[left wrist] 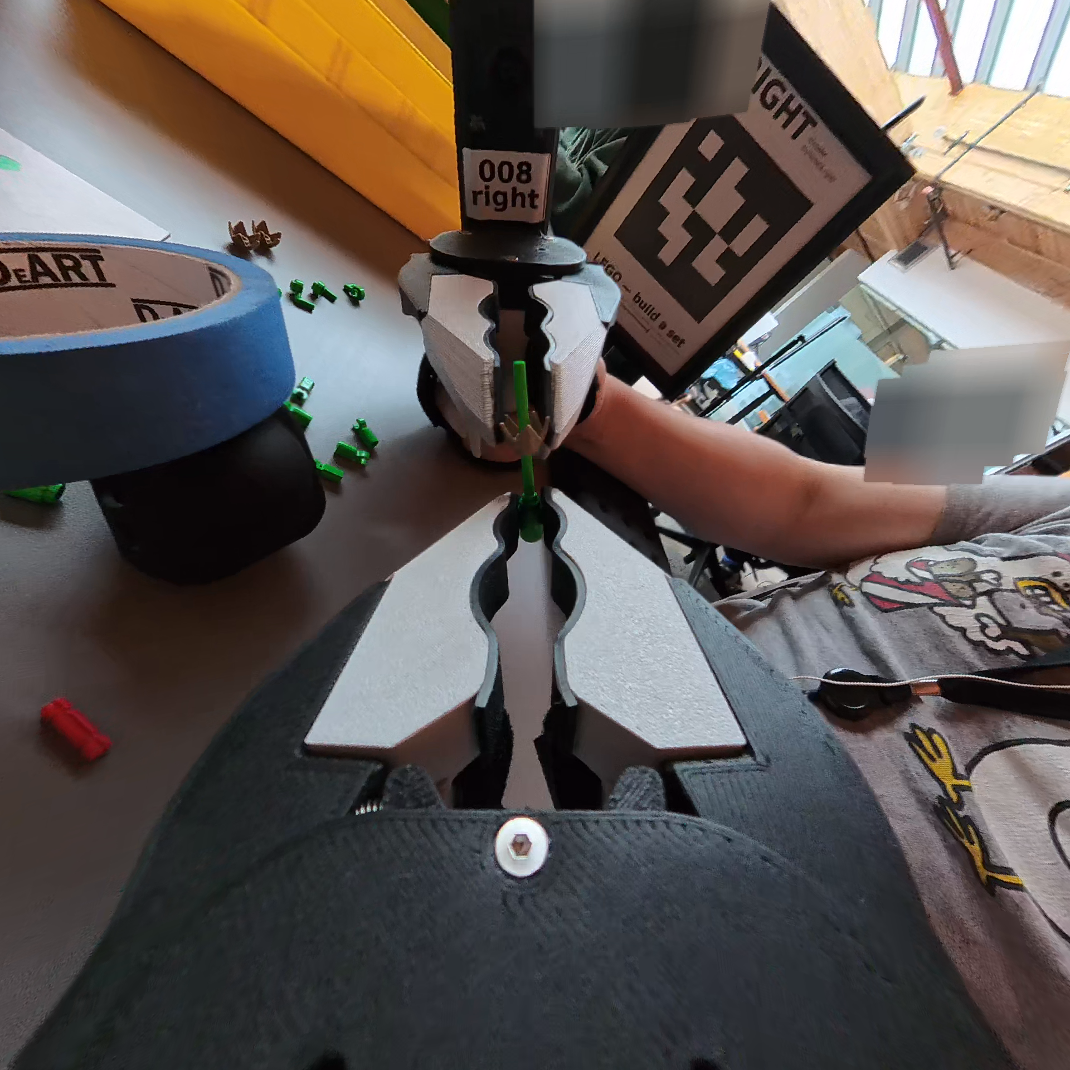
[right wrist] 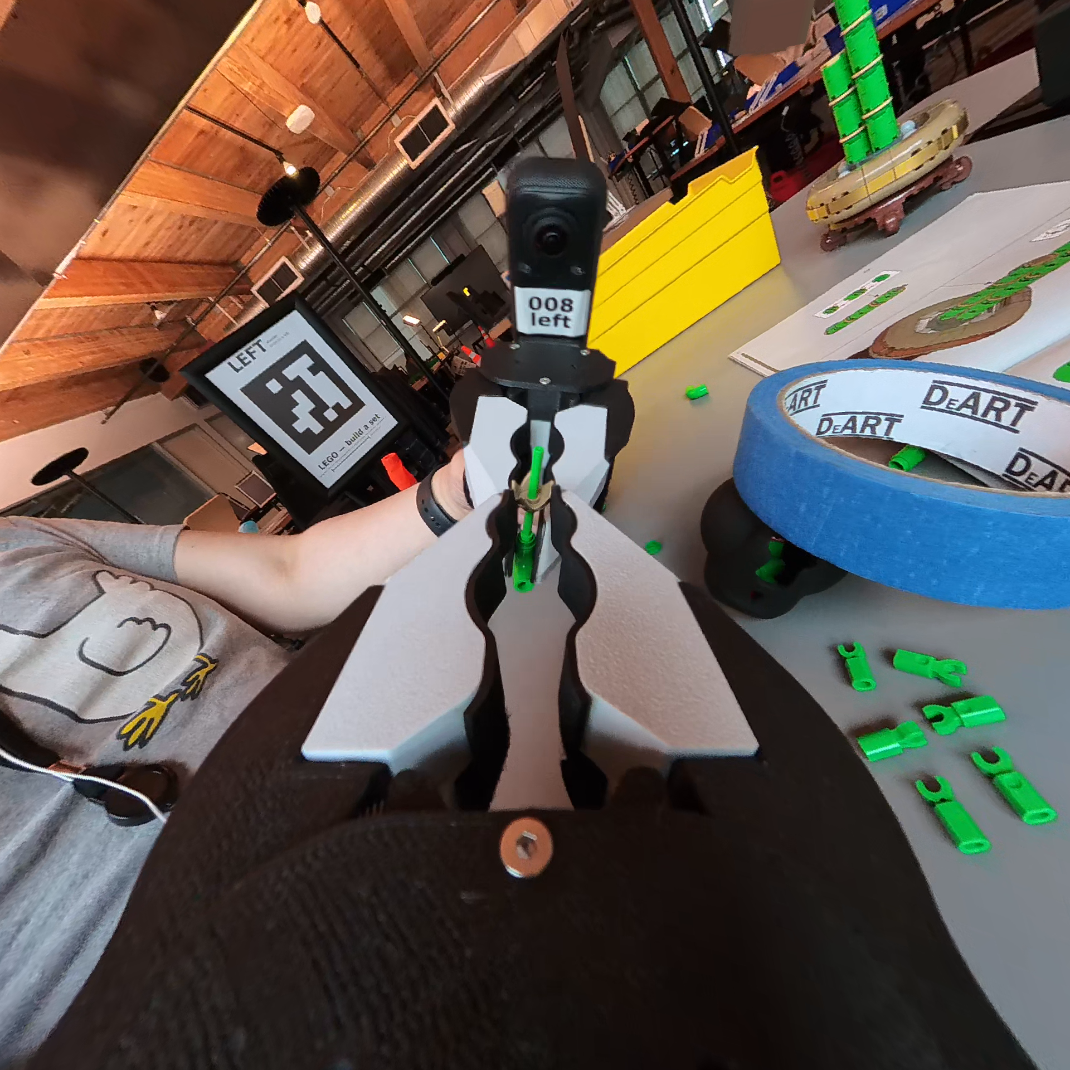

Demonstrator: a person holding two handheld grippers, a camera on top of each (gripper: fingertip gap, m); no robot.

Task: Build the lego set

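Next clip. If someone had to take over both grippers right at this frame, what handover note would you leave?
Left gripper: shut on the thick end of the green rod.
Right gripper: facing it, shut around the rod, with a tan crown at its tips.
Things: green clips lie loose on the table beside the blue tape. The model stands at the far end.
Done: the crown is threaded on the rod.
Left: probably seating the crown, then adding the clips and joining the model.
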